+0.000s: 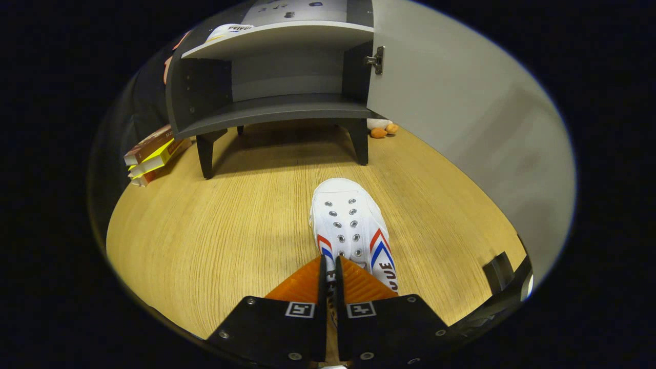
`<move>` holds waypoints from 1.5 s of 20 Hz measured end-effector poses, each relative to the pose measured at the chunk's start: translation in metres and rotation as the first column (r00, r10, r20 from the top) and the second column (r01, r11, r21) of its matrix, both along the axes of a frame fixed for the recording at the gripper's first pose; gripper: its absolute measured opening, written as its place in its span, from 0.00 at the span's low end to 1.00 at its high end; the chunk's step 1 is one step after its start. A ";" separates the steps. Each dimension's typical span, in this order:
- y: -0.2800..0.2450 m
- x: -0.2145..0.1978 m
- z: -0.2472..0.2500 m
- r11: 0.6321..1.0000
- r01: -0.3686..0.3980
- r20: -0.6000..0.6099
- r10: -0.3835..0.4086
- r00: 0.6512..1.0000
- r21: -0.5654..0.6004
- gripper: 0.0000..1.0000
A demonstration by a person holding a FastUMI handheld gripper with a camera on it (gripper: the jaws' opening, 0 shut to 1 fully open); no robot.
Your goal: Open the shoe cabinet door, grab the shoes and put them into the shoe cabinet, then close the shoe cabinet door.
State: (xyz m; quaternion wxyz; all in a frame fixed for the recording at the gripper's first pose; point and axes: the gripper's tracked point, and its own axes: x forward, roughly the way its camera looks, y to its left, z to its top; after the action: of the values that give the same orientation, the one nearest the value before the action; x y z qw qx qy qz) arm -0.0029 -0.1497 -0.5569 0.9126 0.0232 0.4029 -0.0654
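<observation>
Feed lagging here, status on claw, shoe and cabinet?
Claw shut on shoe wall. Cabinet door open ahead, lower shelf bare. No obstruction on floor between.

White shoe (353, 225) with red-blue chevrons; grey cabinet (277, 77).

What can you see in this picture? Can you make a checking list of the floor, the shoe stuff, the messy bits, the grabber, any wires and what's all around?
Surface: wooden floor, bare around the shoe.
Job's things: white shoe on the floor, toe toward the shoe cabinet; cabinet door swung open; lower shelf looks bare; another shoe on the upper shelf.
Clutter: stacked boxes beside the cabinet's leg; small orange objects behind the door's foot.
Grippers: gripper fingers closed on the heel end of the white shoe.
Cables: nothing seen.
Surroundings: dark booth wall behind the cabinet.
</observation>
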 end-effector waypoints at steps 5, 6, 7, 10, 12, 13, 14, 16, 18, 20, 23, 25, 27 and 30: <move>-0.010 0.009 0.041 0.999 0.034 0.041 -0.035 0.999 0.021 0.00; -0.010 0.009 0.053 0.999 0.031 0.053 -0.033 0.998 0.035 0.00; -0.011 0.010 0.065 0.998 0.035 0.069 -0.038 0.997 0.043 0.00; -0.010 0.009 0.099 0.999 0.019 0.110 -0.023 0.994 0.040 0.00; -0.004 0.009 0.126 0.999 -0.012 0.145 0.007 0.989 0.032 0.00; -0.001 0.010 0.139 0.999 -0.022 0.160 0.017 0.987 0.028 0.00; 0.000 0.009 0.151 0.999 -0.029 0.173 0.025 0.985 0.024 0.00; 0.006 0.009 0.177 0.999 -0.044 0.202 0.040 0.979 0.015 0.00; 0.012 0.012 0.204 0.998 -0.057 0.228 0.052 0.972 0.015 0.00; 0.018 0.014 0.230 0.998 -0.068 0.260 0.063 0.964 0.013 0.00; 0.029 0.021 0.266 0.997 -0.083 0.298 0.077 0.952 0.006 0.00; 0.037 0.025 0.290 0.996 -0.091 0.325 0.085 0.942 0.002 0.00; 0.041 0.032 0.313 0.995 -0.100 0.347 0.095 0.933 -0.004 0.00; 0.047 0.049 0.345 0.995 -0.104 0.374 0.100 0.922 -0.010 0.00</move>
State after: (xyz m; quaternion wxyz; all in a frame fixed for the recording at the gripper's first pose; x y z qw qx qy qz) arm 0.0456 -0.1032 -0.2119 0.9747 0.0189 0.2226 -0.0103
